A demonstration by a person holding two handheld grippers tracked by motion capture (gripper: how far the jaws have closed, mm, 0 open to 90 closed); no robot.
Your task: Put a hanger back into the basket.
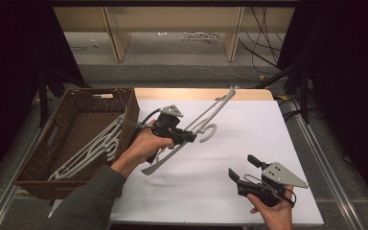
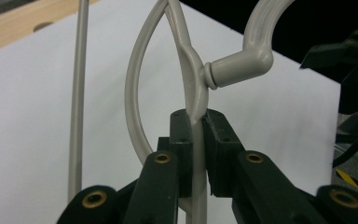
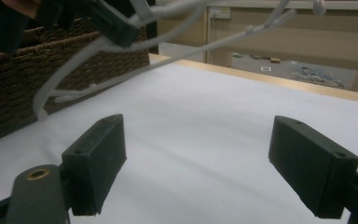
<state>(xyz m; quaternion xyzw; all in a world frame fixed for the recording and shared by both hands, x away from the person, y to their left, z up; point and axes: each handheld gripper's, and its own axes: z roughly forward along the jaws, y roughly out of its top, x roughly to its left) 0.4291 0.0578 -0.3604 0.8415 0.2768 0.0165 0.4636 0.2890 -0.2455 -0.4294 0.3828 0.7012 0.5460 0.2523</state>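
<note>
My left gripper (image 1: pixel 189 136) is shut on a pale grey plastic hanger (image 1: pixel 211 112), held up off the white table top (image 1: pixel 249 134) and slanting from lower left to upper right. In the left gripper view the pads (image 2: pixel 214 140) pinch the hanger's thin frame (image 2: pixel 193 93) just below the swivel hook (image 2: pixel 256 46). My right gripper (image 1: pixel 243 167) rests low at the table's near right, open, with nothing between its pads (image 3: pixel 98 158). From the right gripper view the hanger (image 3: pixel 168 28) hangs in the air ahead of the basket.
A brown wicker basket (image 1: pixel 124 96) sits at the table's left and holds more grey hangers (image 1: pixel 93 146). Beyond the table's far wooden edge (image 1: pixel 196 93) are wooden panels and cables on the floor. Dark curtains flank both sides.
</note>
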